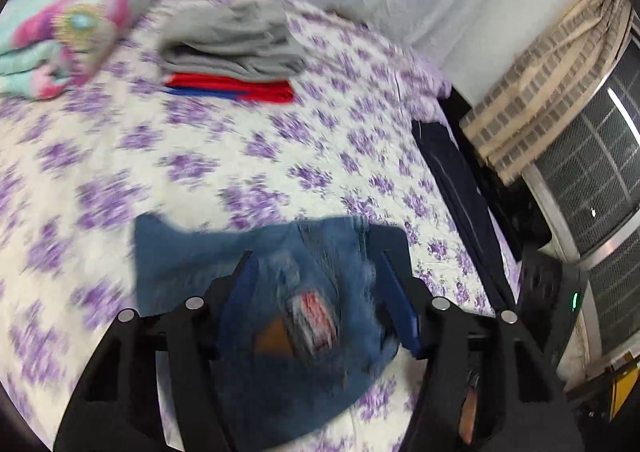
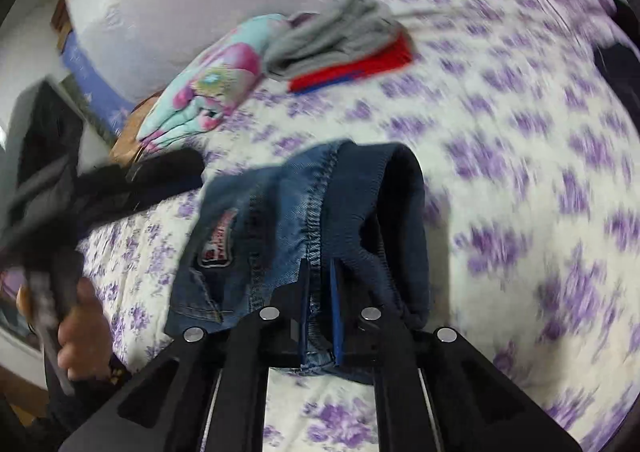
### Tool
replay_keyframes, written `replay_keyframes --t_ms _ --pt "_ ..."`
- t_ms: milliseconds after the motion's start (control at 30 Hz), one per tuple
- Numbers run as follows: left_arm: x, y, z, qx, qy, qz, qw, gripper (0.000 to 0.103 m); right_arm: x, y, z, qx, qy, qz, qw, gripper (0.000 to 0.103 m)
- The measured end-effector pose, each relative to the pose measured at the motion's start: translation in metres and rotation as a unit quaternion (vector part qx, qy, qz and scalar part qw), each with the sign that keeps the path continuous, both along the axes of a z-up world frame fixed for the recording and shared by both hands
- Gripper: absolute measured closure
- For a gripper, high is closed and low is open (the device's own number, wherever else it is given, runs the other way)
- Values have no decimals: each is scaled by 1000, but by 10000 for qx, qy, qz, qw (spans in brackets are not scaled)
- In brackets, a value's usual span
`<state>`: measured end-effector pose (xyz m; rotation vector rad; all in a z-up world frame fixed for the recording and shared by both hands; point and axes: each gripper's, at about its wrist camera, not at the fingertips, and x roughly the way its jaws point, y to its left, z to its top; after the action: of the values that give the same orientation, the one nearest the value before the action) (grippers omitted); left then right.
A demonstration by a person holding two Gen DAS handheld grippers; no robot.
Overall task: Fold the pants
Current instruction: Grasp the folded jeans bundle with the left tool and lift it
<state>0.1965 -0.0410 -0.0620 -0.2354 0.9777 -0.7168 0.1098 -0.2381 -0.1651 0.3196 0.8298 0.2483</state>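
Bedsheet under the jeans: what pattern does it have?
The bedsheet is white with purple floral clusters, clearest in the right wrist view near the bottom edge.

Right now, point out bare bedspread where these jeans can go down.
Open floral bedspread lies between the jeans and the folded grey-and-red stack. The far-left corner is crowded: stack beside the colourful pillow. Dark pants take the right edge.

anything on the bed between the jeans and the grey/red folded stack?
Nothing: only bare floral bedsheet between the jeans and the folded stack, in both wrist views, though blurred.
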Motion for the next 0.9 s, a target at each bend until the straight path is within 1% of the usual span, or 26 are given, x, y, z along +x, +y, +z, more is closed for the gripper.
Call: replay_keyframes --t_ms 67,100,133,167,233,267,333,400,433,467,533,567,600,667,700,767,833,867,900 --pt "23 -22 -20 268 226 -65 9994 44 -3 -8 -8 192 49 -45 9998 97" --pt "32 -30 -31 395 323 -78 9987 46 -3 -11 -11 272 64 -58 9996 100" --pt "42 -38 -45 612 375 -29 9974 50 -2 -14 -13 300 78 -87 9995 103" --pt "47 -42 -53 739 393 5 9965 50 -1 -15 -15 297 92 -141 9994 103" --pt "54 -47 -65 909 446 54 9948 50 5 -14 -19 289 108 -166 9994 103" --pt "55 -47 -65 914 451 56 9948 50 6 -12 -19 256 102 -180 9995 103" --pt "52 -40 -56 825 469 26 9955 53 6 -6 -14 34 84 -180 9998 103" --pt "45 -21 -44 497 531 44 9973 53 5 0 -7 -228 71 -128 9996 103" --pt "36 -4 -31 254 487 56 9985 53 4 2 -3 -325 81 -110 9994 103" --pt "30 6 -24 181 404 100 9990 53 2 5 2 -397 97 -88 9991 102" --pt "7 34 -6 220 112 357 9991 53 -4 8 22 -427 7 0 9991 98" --pt "-7 45 0 272 -1 461 9986 53 -7 11 33 -360 -103 117 9992 97" --pt "-26 59 3 221 -84 510 9984 53 -8 15 46 -256 -233 323 9989 97" --pt "-51 71 2 -17 -104 420 9991 53 0 30 66 -209 -337 665 9970 97" --pt "-68 74 -4 -163 -117 283 9994 53 10 42 74 -260 -297 866 9955 97" --pt "-85 73 -13 -205 -171 184 9995 53 36 70 79 -371 -82 1239 9916 97" --pt "-91 62 -26 -43 -226 92 9997 53 79 105 66 -450 503 1674 9836 97" --pt "-90 58 -33 10 -177 80 9998 53 91 116 60 -509 688 1746 9809 97" --pt "-87 55 -38 -10 -113 58 9999 53 110 131 49 -669 952 1793 9769 97"
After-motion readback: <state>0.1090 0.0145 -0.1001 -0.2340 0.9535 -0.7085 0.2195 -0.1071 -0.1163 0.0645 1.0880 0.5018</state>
